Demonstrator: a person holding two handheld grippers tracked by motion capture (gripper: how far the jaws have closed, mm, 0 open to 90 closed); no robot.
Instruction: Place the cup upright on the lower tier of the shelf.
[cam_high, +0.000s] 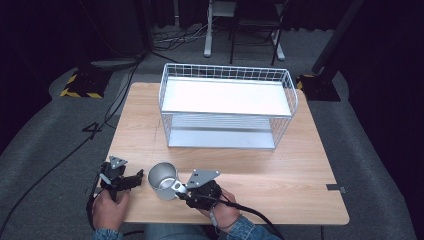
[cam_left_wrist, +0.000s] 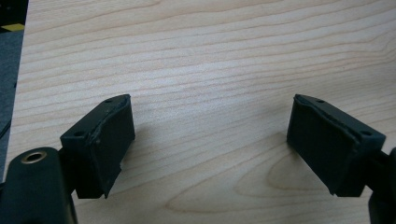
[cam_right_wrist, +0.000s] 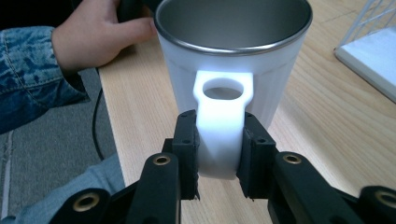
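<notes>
A white mug (cam_high: 163, 181) with a steel inside stands upright near the table's front edge, its handle (cam_right_wrist: 221, 122) turned toward me. My right gripper (cam_right_wrist: 220, 149) is shut on that handle, one pad pressed on each side; in the high view the right gripper (cam_high: 181, 191) sits just right of the mug. To the left of the mug, my left gripper (cam_high: 136, 177) rests low over the wood. In its own view the left gripper (cam_left_wrist: 210, 140) stands open, with bare table between the pads.
A white wire basket (cam_high: 227, 106) with a flat white shelf stands at the back middle of the wooden table (cam_high: 300, 170). A hand and denim sleeve (cam_right_wrist: 32, 65) lie left of the mug. Cables trail off the front edge.
</notes>
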